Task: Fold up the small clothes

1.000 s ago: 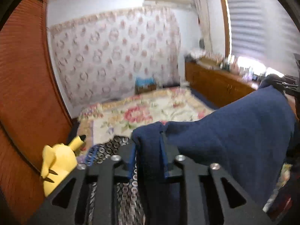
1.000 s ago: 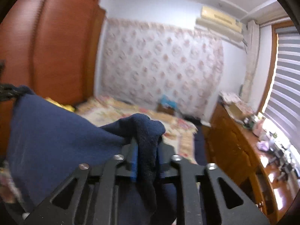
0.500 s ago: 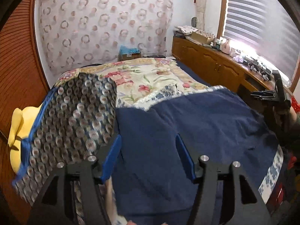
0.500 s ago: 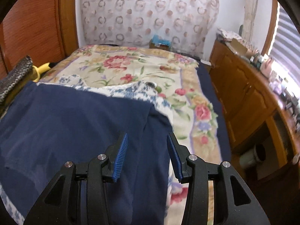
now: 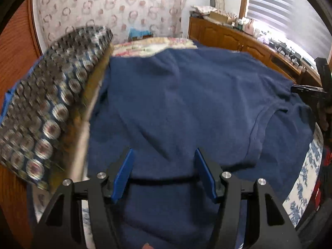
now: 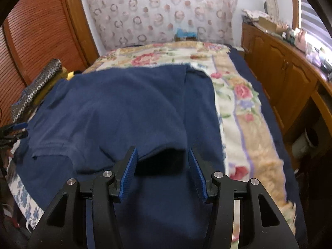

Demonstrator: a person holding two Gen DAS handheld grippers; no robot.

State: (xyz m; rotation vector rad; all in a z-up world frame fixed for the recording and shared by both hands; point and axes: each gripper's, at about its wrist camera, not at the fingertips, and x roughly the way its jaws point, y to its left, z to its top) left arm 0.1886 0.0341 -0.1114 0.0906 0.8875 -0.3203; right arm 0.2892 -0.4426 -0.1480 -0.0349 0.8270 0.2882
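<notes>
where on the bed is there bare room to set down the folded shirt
Free: the floral bedspread right of the navy shirt, up to the bed's right edge, and the strip beyond the shirt toward the patterned wall. Crowded: the left side, where the circle-patterned cloth presses against the shirt.

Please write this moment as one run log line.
stage: spread | navy shirt: lying on floral bedspread | left gripper: open | right gripper: open

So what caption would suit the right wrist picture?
Open right gripper poised over a navy shirt spread on the floral bedspread.
</notes>
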